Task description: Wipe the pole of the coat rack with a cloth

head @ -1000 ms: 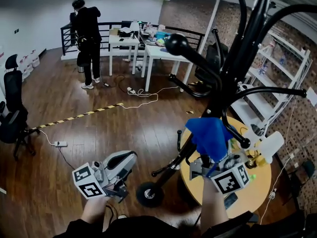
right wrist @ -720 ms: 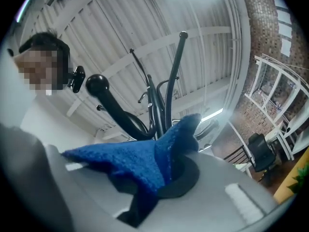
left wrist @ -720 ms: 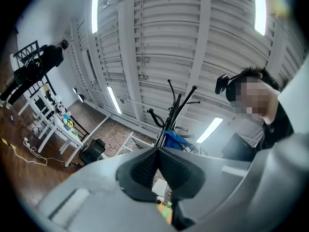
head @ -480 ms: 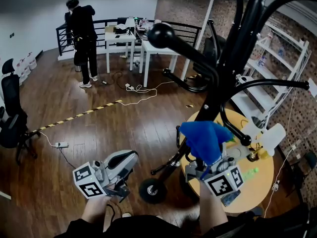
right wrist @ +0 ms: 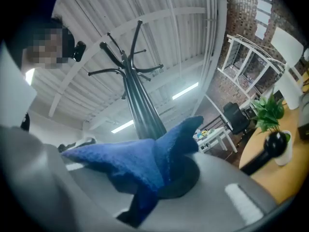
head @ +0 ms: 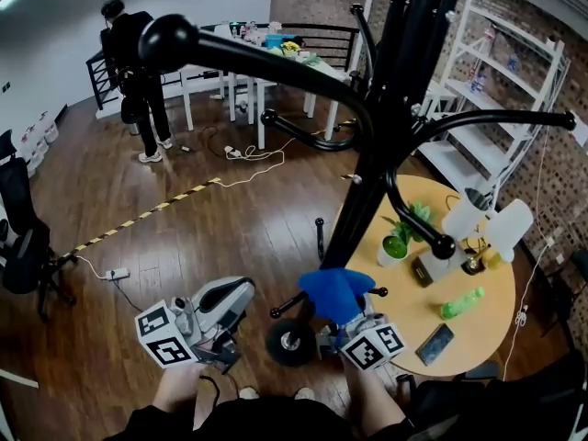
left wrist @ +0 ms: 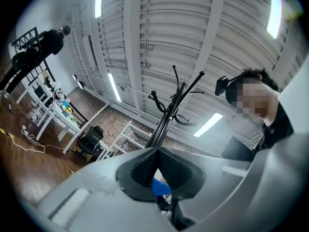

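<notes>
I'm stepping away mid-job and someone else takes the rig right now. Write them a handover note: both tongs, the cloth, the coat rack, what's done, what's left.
Left tongs: shut, empty, held low to the left of the rack, off the job.
Right tongs: shut on the blue cloth, which bunches above them.
Coat rack pole: black, upright beside the round table; the cloth is at its lower part, contact not certain.
Done: cloth gripped and at the pole. How much is wiped does not show.
Left: rub the cloth along the pole's length.
</notes>
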`<act>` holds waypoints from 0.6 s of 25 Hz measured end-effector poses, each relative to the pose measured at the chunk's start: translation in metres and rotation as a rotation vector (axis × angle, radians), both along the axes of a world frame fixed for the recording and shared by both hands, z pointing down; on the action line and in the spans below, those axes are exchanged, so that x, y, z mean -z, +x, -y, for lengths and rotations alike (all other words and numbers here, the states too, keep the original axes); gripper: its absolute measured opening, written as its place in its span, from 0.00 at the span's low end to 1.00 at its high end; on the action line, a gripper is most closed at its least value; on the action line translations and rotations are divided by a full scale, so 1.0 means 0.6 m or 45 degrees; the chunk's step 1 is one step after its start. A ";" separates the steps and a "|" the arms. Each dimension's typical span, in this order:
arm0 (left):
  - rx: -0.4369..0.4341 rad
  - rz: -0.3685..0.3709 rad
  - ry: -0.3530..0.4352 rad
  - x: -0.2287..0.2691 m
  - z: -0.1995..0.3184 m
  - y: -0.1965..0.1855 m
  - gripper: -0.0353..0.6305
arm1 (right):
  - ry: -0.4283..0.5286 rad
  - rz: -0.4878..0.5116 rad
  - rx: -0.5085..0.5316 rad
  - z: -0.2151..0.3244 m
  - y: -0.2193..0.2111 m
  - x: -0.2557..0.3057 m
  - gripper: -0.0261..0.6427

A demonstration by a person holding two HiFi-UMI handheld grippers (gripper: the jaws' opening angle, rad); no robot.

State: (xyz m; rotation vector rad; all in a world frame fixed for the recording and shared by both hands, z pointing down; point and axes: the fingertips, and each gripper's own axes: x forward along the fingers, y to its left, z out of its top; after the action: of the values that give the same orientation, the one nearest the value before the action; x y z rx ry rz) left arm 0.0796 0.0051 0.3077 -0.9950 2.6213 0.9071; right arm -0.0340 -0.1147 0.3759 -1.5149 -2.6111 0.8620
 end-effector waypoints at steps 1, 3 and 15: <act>-0.004 -0.005 -0.001 -0.001 0.001 -0.001 0.06 | 0.025 -0.031 -0.007 -0.001 0.000 -0.024 0.08; -0.010 -0.016 -0.004 -0.005 0.005 -0.004 0.06 | 0.085 -0.096 -0.024 -0.003 0.000 -0.072 0.08; -0.007 -0.012 -0.009 -0.005 0.015 -0.008 0.06 | 0.104 -0.251 -0.024 0.002 -0.008 -0.125 0.08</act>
State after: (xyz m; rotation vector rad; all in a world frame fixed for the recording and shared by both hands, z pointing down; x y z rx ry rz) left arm 0.0748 -0.0039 0.3106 -1.0028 2.6325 0.9073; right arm -0.0388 -0.1159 0.4508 -1.3151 -2.4903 0.8469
